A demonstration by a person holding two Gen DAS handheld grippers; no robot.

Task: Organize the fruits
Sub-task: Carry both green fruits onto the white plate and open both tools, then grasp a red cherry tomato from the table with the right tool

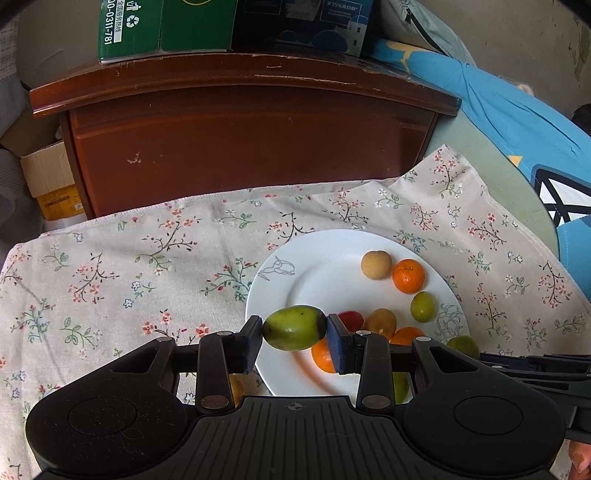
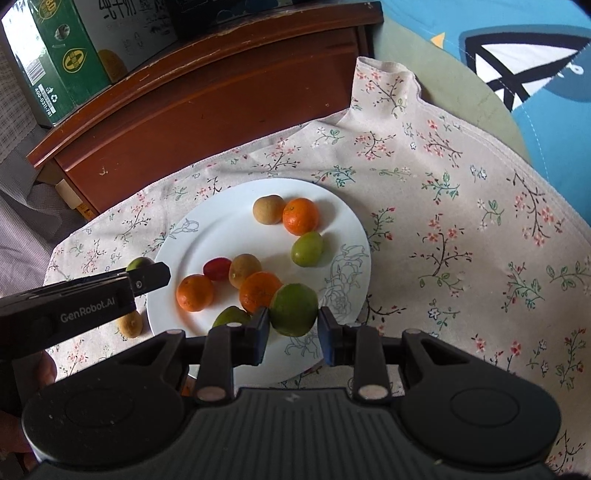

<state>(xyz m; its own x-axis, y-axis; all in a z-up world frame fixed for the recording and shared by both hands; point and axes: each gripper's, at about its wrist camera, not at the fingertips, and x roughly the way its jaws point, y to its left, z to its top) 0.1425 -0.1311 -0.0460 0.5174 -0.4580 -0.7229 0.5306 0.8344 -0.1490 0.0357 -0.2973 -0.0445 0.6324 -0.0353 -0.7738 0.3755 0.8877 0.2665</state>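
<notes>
My left gripper is shut on an oval green fruit, held just above the near left rim of a white plate. My right gripper is shut on a round green fruit over the plate's near right rim. On the plate lie several small fruits, among them a beige one, oranges, a small green one and a red one. A brownish fruit rests on the cloth left of the plate, under the left gripper's arm.
A floral cloth covers the surface under the plate. Behind it stands a dark wooden cabinet with a green carton on top. Blue bedding lies to the right, and a cardboard box sits far left.
</notes>
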